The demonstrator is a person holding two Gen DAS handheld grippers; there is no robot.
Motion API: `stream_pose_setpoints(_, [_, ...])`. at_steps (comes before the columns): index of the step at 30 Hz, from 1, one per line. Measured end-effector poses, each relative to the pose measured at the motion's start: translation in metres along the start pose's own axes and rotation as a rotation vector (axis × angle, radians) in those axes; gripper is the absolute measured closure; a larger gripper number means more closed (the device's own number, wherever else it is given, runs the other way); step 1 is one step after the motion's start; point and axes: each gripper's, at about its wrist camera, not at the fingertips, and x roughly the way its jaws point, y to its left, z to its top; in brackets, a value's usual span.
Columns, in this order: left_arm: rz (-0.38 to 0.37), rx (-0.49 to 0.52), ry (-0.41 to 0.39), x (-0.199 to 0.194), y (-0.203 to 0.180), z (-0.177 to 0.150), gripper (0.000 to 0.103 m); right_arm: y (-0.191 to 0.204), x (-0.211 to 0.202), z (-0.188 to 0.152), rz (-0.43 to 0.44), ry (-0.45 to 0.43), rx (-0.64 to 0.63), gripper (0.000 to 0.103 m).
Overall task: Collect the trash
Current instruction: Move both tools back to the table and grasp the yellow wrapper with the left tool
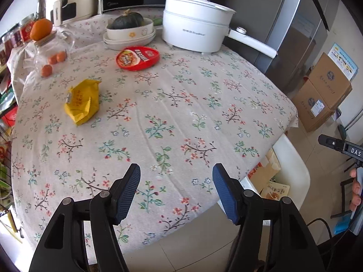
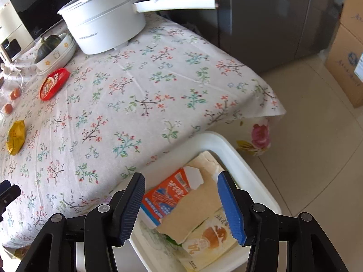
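Note:
A crumpled yellow wrapper (image 1: 82,100) lies on the floral tablecloth (image 1: 158,104) at the left; it also shows in the right wrist view (image 2: 15,137). A red round lid (image 1: 137,58) lies further back, also seen from the right wrist (image 2: 54,83). A white bin (image 2: 249,170) beside the table's near right edge holds an orange-and-blue packet (image 2: 168,195), a tan packet and a yellow one. My left gripper (image 1: 175,192) is open and empty above the table's near edge. My right gripper (image 2: 181,204) is open and empty above the bin.
A white electric pot (image 1: 197,29) with a long handle stands at the back. A dark squash sits in stacked white bowls (image 1: 129,32). A glass jar (image 1: 48,52) with small oranges is back left. Cardboard boxes (image 1: 324,90) and a grey fridge (image 1: 292,27) stand right.

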Motion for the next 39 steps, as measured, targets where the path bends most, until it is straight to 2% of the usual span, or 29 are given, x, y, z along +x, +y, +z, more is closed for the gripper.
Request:
stream_pose_setpoints(10, [0.107, -0.068, -0.031, -0.018, 0.063, -0.003, 0.026, 0.091, 0.037, 0.02, 0.076, 0.021, -0.102, 0.036])
stream_pose_setpoints(19, [0.169, -0.142, -0.014, -0.015, 0.121, -0.002, 0.025, 0.164, 0.063, 0.031, 0.122, 0.029, -0.19, 0.031])
stream_pose_setpoints(24, [0.161, -0.191, -0.009, -0.006, 0.151, 0.011, 0.025, 0.185, 0.081, 0.039, 0.112, 0.041, -0.207, 0.03])
stream_pose_setpoints(30, [0.108, -0.233, -0.033, 0.021, 0.171, 0.038, 0.025, 0.193, 0.099, 0.052, 0.105, 0.056, -0.195, 0.029])
stream_pose_setpoints(35, [0.038, -0.316, -0.072, 0.045, 0.18, 0.058, 0.025, 0.194, 0.114, 0.061, 0.091, 0.073, -0.18, 0.029])
stream_pose_setpoints(38, [0.03, -0.349, -0.083, 0.06, 0.182, 0.068, 0.035, 0.197, 0.121, 0.065, 0.087, 0.081, -0.174, 0.029])
stream_pose_setpoints(39, [0.031, -0.36, -0.08, 0.066, 0.183, 0.07, 0.044, 0.198, 0.122, 0.066, 0.084, 0.081, -0.176, 0.029])
